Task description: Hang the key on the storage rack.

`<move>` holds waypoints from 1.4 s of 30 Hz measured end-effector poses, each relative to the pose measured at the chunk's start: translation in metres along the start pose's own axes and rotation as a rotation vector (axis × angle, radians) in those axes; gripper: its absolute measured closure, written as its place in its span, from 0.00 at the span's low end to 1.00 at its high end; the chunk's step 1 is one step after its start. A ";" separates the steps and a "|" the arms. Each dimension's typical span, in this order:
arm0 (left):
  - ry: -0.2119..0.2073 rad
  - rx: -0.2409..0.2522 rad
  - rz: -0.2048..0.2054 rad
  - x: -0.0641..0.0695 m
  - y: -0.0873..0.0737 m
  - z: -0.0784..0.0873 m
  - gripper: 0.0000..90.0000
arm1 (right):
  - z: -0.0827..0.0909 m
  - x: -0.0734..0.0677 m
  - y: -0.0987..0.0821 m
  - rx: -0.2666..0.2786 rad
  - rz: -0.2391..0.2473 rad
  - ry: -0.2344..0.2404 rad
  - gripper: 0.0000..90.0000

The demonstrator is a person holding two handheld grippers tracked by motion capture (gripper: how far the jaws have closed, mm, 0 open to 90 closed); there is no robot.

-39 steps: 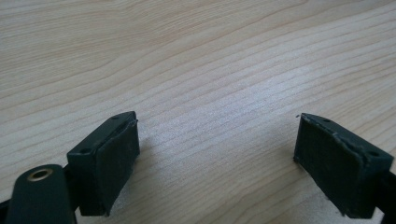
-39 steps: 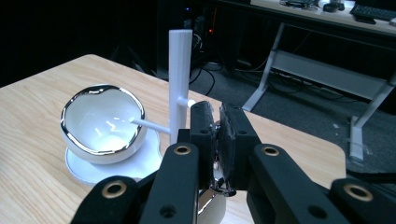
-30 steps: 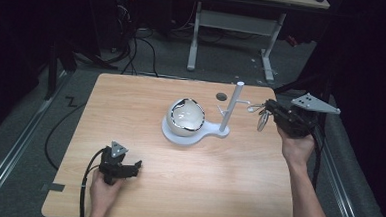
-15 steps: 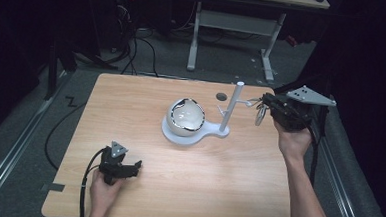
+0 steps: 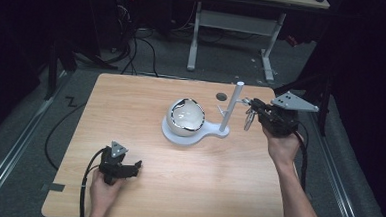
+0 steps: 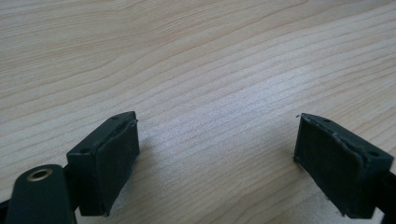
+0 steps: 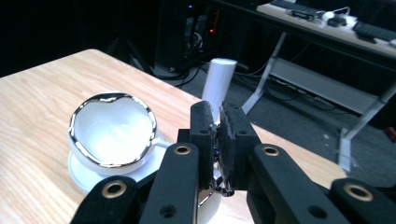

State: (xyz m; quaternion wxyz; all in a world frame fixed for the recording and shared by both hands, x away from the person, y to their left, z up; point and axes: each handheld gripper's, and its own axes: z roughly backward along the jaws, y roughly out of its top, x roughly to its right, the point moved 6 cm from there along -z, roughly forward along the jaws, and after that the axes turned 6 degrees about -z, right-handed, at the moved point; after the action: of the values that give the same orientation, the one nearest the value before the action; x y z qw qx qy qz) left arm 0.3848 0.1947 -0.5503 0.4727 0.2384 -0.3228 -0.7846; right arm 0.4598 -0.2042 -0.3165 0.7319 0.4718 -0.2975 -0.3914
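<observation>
A: A dark room, cables on the floor behind, and a pale wooden table (image 5: 146,111) in the middle. What sits on it, from the high view?

B: A white stand (image 5: 199,134) right of the table's centre, with a silver-rimmed white bowl (image 5: 185,116) on its round base and a white post (image 5: 231,106) rising towards the right edge. The right gripper (image 5: 251,111) is held above the right edge, just beside the post, with a small shiny spoon (image 5: 249,120) hanging from its tip.

A: And the other?

B: The left gripper (image 5: 134,165) rests near the front left corner, well apart from the stand.

A: The left gripper view?

B: Its fingers (image 6: 109,163) stand wide apart over bare wood, nothing between them.

A: And the right gripper view?

B: There the fingers (image 7: 203,135) are pressed nearly together, pinching something thin and shiny; I take it for the spoon's handle, though little of it shows. The post stands right behind them, the bowl to the left
</observation>
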 end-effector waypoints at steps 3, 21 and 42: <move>0.000 0.000 0.000 0.000 0.000 0.000 0.16 | -0.002 -0.004 -0.006 -0.004 -0.008 0.017 0.99; 0.001 0.000 0.000 0.000 0.000 0.000 0.16 | -0.028 -0.012 -0.048 -0.066 -0.053 0.077 0.99; 0.001 0.000 0.000 0.000 0.000 0.000 0.16 | -0.045 -0.002 -0.070 -0.085 -0.120 0.102 0.99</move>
State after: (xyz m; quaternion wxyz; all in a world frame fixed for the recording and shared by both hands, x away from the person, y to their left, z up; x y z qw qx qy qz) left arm 0.3848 0.1947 -0.5503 0.4726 0.2388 -0.3227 -0.7845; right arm 0.4750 -0.1995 -0.3987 0.7409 0.4767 -0.2141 -0.4220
